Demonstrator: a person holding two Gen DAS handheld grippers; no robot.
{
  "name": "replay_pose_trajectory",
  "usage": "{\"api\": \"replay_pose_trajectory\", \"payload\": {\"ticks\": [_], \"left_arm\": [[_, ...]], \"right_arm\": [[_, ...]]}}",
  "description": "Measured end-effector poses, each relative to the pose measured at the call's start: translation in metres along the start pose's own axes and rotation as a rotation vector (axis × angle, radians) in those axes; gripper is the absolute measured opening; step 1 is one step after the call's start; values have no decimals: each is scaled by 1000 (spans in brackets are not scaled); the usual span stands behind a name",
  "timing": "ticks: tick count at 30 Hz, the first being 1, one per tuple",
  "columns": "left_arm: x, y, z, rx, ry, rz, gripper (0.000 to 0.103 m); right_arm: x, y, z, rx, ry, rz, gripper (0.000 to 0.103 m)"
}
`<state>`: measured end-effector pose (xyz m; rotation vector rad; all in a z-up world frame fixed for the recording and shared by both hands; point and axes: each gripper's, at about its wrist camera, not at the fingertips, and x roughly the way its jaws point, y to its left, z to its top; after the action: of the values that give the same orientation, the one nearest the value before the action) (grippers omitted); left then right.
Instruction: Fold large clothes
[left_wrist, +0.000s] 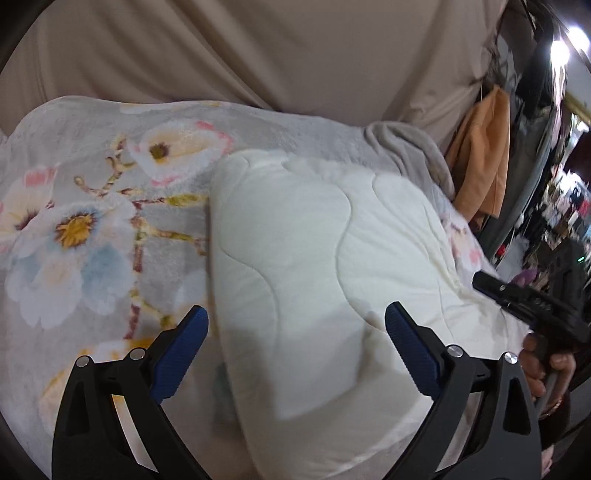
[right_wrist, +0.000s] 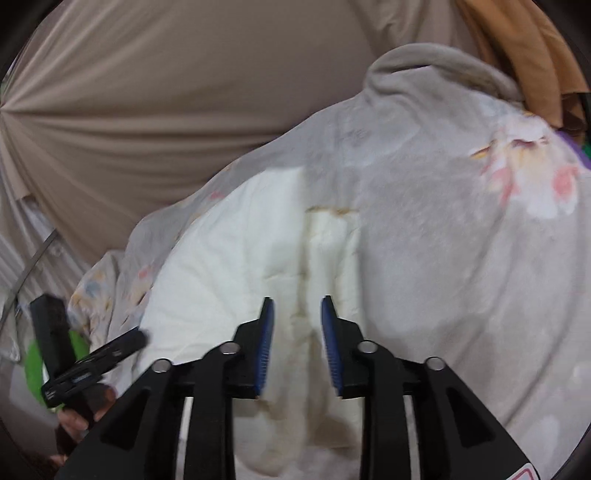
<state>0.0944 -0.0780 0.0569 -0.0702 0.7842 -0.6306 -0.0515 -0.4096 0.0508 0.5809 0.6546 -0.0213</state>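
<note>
A white quilted garment lies folded on a grey blanket with a flower print. My left gripper is wide open above the garment's near end, touching nothing. In the right wrist view the same white garment lies partly under a fold of the floral blanket. My right gripper hovers over it with the jaws a narrow gap apart and nothing between them. The right gripper's body shows in the left wrist view, held by a hand. The left gripper's body shows in the right wrist view.
A beige draped cloth hangs behind the blanket. An orange cloth hangs at the right, beside dark cluttered shelves. A green object lies at the lower left of the right wrist view.
</note>
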Motion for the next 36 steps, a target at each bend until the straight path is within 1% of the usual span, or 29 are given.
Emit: {"api": "replay_pose_trajectory", "payload": {"ticks": [1,2,4,6,7,10,12,15,16,17,18,19,20,21,22,23,26,29,31,32,36], "left_arm": [[-5,7,0,-18,0,-3,95],[-7,11,0,-32,6,-8,95],[-3,25,-4,-78,55,-32,95],[7,37,-14,-136,119,-67,95],[13,42,-18,-167,144,-87,95],[22,52,-23,-257,172,-164,95],[28,48,-20,-267,181,-194,96],[41,33,-15,-225,191,-216,98],[45,29,-14,-213,193,-212,98],[48,25,-13,-203,190,-205,98],[50,20,-12,-189,185,-193,98],[51,17,-10,-177,178,-186,98],[49,11,-8,-159,169,-181,95],[45,6,-5,-138,159,-172,92],[41,2,-2,-105,146,-162,85],[36,-3,1,-75,130,-154,78],[20,-15,13,1,84,-155,65],[-2,-27,27,69,24,-182,60],[-24,-39,39,128,-45,-195,59],[-40,-44,46,158,-93,-206,59],[-94,-54,71,234,-256,-241,59]], "right_arm": [[6,-5,1,11,33,-14,43],[18,-11,1,29,84,-6,43],[37,-17,-4,69,155,47,44],[46,-19,-8,84,196,107,46],[49,-18,-9,87,204,116,50],[56,-11,-11,73,224,122,54],[66,-9,-10,65,249,121,55],[77,-10,-11,76,268,142,56],[78,-9,-11,73,265,144,52],[77,-7,-13,64,255,150,49],[76,-5,-13,57,247,161,40],[75,-3,-13,50,237,176,28],[72,-1,-14,45,222,199,23],[68,2,-15,43,203,204,19],[63,6,-15,26,182,193,17],[58,11,-13,7,159,186,16],[30,29,-9,-44,67,197,15],[-8,53,-1,-104,-51,203,15],[-32,70,5,-146,-128,203,14],[-48,80,9,-171,-173,206,14],[-100,117,27,-246,-322,253,14]]}}
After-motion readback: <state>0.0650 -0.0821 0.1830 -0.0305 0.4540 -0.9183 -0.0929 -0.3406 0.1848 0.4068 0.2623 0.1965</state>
